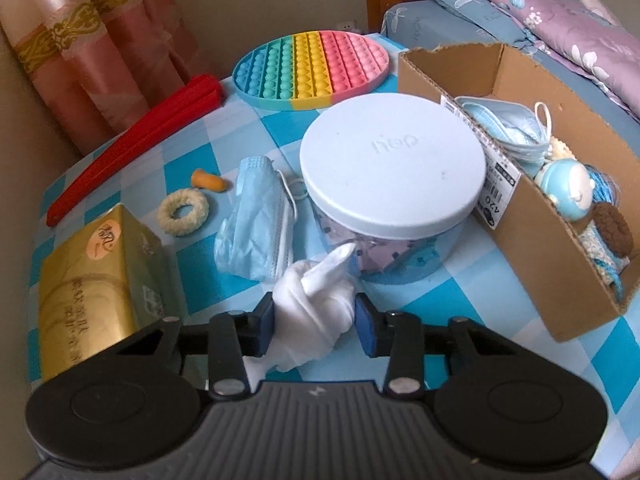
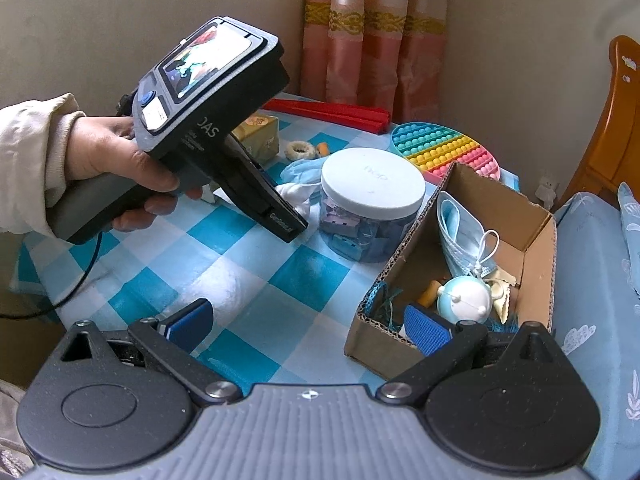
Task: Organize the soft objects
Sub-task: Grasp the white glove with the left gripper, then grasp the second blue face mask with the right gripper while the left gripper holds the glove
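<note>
My left gripper (image 1: pixel 316 318) is shut on a white cloth glove (image 1: pixel 312 312) on the checked tablecloth, in front of a round jar with a pale lid (image 1: pixel 392 168). A blue face mask (image 1: pixel 256 224), a cream scrunchie (image 1: pixel 183 213) and an orange earplug (image 1: pixel 208 181) lie to the left. A cardboard box (image 1: pixel 532 240) at the right holds masks, a blue round toy (image 1: pixel 564 188) and a brown pad. My right gripper (image 2: pixel 308 326) is open and empty, at the box's near corner (image 2: pixel 384 340). The left gripper body (image 2: pixel 224 128) shows in the right wrist view.
A gold tissue pack (image 1: pixel 92 288), a red folded fan (image 1: pixel 132 140) and a rainbow pop-it mat (image 1: pixel 312 68) sit on the table. Curtains (image 1: pixel 80 60) stand behind it. A bed with pillows (image 1: pixel 560 24) is at the right.
</note>
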Available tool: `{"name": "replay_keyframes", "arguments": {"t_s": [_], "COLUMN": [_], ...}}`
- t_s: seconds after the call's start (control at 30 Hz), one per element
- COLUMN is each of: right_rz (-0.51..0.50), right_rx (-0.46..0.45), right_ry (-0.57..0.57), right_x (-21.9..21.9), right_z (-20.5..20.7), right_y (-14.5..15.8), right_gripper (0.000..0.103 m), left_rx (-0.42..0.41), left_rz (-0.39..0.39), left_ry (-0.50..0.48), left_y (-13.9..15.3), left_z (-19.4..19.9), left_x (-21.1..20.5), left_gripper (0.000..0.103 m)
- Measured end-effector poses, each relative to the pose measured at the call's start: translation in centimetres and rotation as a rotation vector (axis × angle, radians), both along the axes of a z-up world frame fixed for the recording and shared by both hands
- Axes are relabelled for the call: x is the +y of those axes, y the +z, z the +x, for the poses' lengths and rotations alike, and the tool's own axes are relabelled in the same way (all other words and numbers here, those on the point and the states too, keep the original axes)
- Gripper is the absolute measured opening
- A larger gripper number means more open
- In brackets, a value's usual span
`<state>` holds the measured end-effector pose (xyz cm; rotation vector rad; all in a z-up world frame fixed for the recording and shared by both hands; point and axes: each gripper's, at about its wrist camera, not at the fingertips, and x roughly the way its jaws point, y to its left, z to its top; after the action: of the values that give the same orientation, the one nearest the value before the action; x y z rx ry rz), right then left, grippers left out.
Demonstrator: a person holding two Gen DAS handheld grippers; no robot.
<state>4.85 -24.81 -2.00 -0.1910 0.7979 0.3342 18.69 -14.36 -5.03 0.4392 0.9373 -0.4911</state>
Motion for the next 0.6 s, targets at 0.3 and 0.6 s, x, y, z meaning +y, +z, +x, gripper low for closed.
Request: {"name": "replay_keyframes", "arguments": {"t_s": [0.3,0.6], "right_rz": [0.029,0.011], "right_rx": [-0.004,-0.010], "right_ry": [0.019,0.053], "right_x": [-0.3,-0.1], "right_z": [0.0,1.8], "right_y": [0.3,1.3], "right_gripper": [0.103,0.103], "left_rx": [0.009,-0.006], "left_rz": [-0.013,-0.028], "left_ry": [0.013,0.061], "left_y": [3.0,4.8], "left_z": [-3.7,-8.3], "left_x": [1.3,3.4], "left_gripper": [0.040,0.040]}}
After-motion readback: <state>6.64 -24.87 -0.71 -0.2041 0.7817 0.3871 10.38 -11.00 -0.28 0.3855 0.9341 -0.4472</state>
